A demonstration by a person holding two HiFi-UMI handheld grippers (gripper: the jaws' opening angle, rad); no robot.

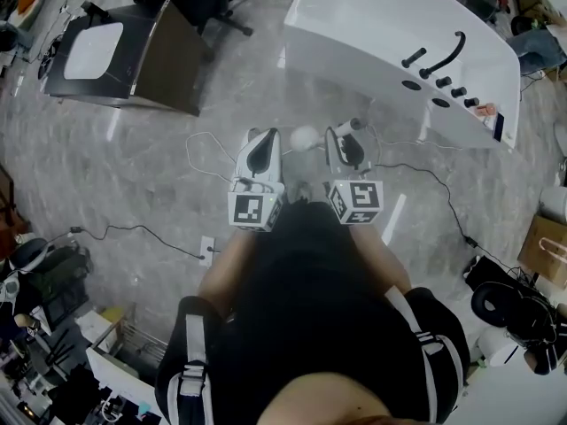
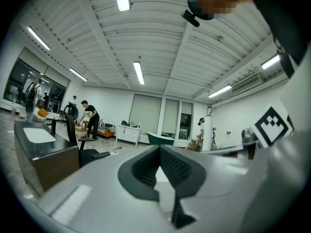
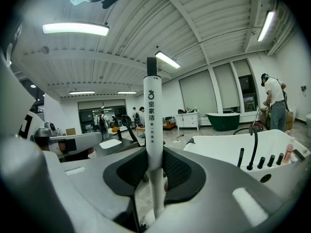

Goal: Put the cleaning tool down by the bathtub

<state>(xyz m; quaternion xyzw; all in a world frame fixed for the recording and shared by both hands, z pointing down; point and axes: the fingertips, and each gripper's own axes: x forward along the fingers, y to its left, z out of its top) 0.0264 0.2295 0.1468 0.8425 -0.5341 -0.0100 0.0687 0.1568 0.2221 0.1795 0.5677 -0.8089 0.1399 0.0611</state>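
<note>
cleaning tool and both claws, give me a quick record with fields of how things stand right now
cleaning tool: white handle, upright in the right gripper view, held off the floor, not yet put down
right claw: shut on the handle
left claw: shut, nothing between
bathtub: white, ahead and to the person's right, black tap on its rim
floor: grey, cables trailing across it
other: dark cabinet with a sink, ahead to the left
</note>
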